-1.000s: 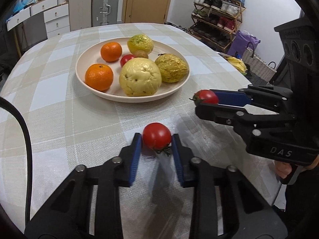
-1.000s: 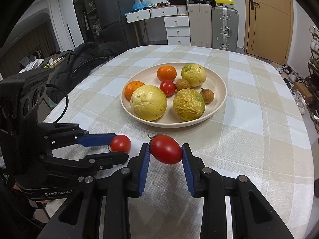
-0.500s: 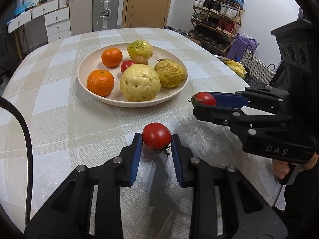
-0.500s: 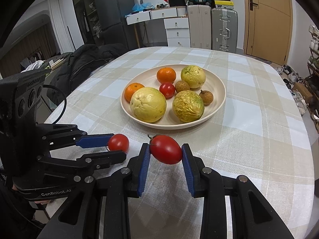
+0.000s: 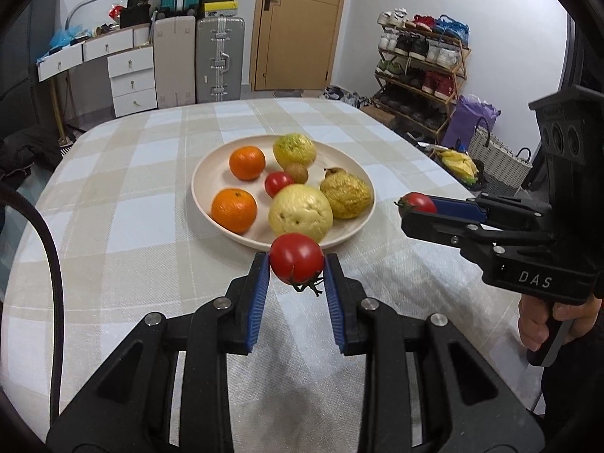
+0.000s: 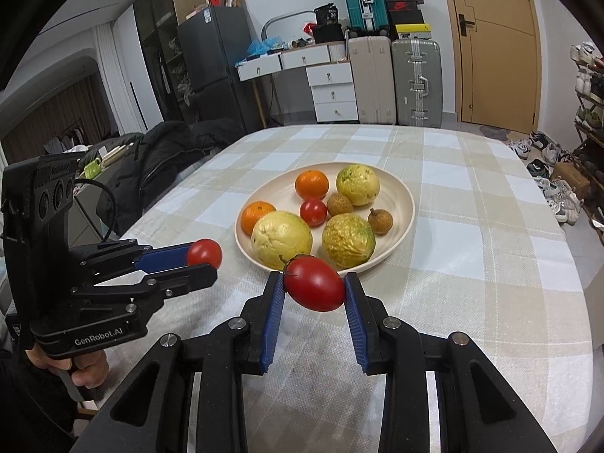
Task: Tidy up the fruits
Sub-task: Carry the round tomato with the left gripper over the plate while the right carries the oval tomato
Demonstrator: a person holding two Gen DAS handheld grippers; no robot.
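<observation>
My left gripper [image 5: 296, 268] is shut on a round red tomato [image 5: 296, 257] and holds it above the cloth just in front of the plate. My right gripper [image 6: 314, 286] is shut on an oval red tomato [image 6: 315, 282], also lifted near the plate's front rim. The cream plate [image 5: 349, 158] holds two oranges [image 5: 234, 209], a small tomato [image 5: 278, 183], three yellow-green fruits and small brown fruits. The right gripper shows in the left wrist view [image 5: 417, 211], and the left gripper in the right wrist view [image 6: 202, 260].
The checked tablecloth [image 6: 472, 264] covers a rounded table. A black jacket [image 6: 158, 162] lies off the table's left edge. Suitcases [image 6: 415, 79], drawers and a shoe rack [image 5: 422, 64] stand beyond the far edge.
My left gripper has lifted its tomato off the cloth and moved toward the plate. The right gripper has moved slightly closer to the plate with its tomato.
</observation>
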